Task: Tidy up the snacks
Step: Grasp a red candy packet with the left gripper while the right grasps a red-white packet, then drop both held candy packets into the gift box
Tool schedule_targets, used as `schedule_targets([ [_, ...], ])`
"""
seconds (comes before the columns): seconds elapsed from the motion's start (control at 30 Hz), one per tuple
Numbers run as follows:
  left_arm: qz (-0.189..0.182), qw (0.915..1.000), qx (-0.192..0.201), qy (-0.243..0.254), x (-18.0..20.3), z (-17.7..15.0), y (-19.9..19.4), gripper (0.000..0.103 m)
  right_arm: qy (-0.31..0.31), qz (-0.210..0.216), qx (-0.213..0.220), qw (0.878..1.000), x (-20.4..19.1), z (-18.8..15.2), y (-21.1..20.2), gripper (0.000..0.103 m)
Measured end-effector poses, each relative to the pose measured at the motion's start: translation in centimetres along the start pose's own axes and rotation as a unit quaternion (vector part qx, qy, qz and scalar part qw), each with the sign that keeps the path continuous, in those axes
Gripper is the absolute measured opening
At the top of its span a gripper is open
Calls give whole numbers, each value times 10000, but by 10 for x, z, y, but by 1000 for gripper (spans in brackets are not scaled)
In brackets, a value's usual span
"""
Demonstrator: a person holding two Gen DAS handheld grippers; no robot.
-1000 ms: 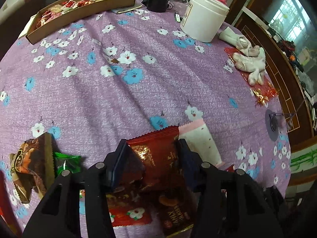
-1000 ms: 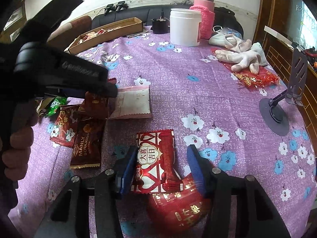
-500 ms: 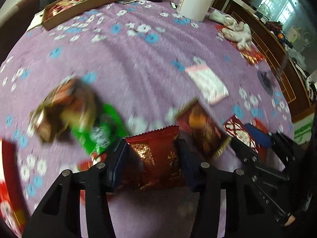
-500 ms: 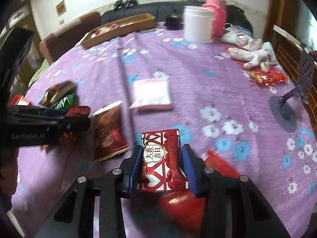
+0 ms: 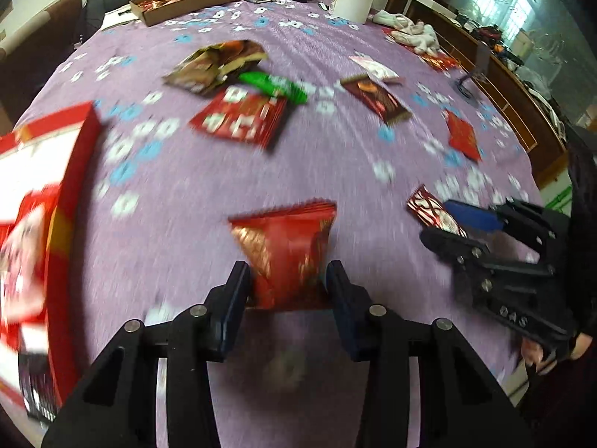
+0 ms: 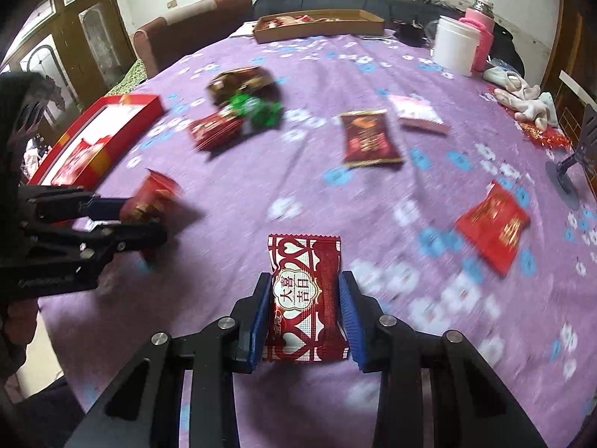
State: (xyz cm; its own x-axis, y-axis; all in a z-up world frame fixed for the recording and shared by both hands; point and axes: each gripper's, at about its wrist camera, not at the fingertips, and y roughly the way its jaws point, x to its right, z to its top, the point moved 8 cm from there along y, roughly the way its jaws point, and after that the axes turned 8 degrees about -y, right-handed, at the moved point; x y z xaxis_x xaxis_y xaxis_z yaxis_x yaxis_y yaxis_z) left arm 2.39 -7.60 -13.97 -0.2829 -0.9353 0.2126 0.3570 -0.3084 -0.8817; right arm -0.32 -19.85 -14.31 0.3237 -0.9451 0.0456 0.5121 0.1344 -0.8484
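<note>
Snacks in foil wrappers lie scattered on the purple flowered tablecloth (image 6: pixel 298 186). Left gripper (image 5: pixel 287 283), its jaws just closing further, pinches a red-and-gold foil packet (image 5: pixel 285 250). Right gripper (image 6: pixel 304 311) clamps a red-and-white heart-patterned candy packet (image 6: pixel 304 298) above the cloth, with an open red box (image 6: pixel 93 138) at the table's left edge.

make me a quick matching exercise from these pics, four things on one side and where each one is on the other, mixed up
Things:
1. red and gold packet
2. red heart-pattern packet
3. white tub
4. green packet

Places:
A. far edge of the table, beside a pink bottle
B. between the right gripper's pads
C. mid-table, in a cluster of other snacks
D. between the left gripper's pads

Pairs: 1-D, 2-B, 3-A, 4-C
</note>
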Motion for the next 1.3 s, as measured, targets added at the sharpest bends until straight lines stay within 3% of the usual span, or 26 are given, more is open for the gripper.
schedule_targets([
  [0.1, -71, 9999, 71, 32, -9, -17, -10, 41, -105, -28, -2, 9999, -23, -4, -3, 36],
  [0.3, -234, 9991, 242, -257, -32, -14, -21, 41, -1, -114, 31, 9999, -39, -8, -6, 36],
  [0.37, -322, 9988, 204, -303, -38, -15, -15, 36, -19, -113, 51, 9999, -46, -9, -7, 36],
  [0.7, -373, 9975, 573, -199, -32, -6, -11, 30, 210, -135, 180, 9995, -53, -8, -8, 35],
  [0.87, -491, 9955, 789, -155, -34, -4, -31, 28, 629, 465, 196, 9967, -57, 3, -7, 30],
  [1.0, -285, 9905, 1336, -150, -53, 5, -76, 28, 724, 1036, 344, 9914, -79, 42, -6, 30],
  [1.13, 91, 9856, 1595, -561, -110, 12, -111, 29, 556, 1720, 566, 9819, -122, 96, -5, 30],
  [1.3, 673, 9805, 1486, -1093, -185, 7, -122, 29, 254, 2219, 720, 9721, -193, 152, 10, 32],
])
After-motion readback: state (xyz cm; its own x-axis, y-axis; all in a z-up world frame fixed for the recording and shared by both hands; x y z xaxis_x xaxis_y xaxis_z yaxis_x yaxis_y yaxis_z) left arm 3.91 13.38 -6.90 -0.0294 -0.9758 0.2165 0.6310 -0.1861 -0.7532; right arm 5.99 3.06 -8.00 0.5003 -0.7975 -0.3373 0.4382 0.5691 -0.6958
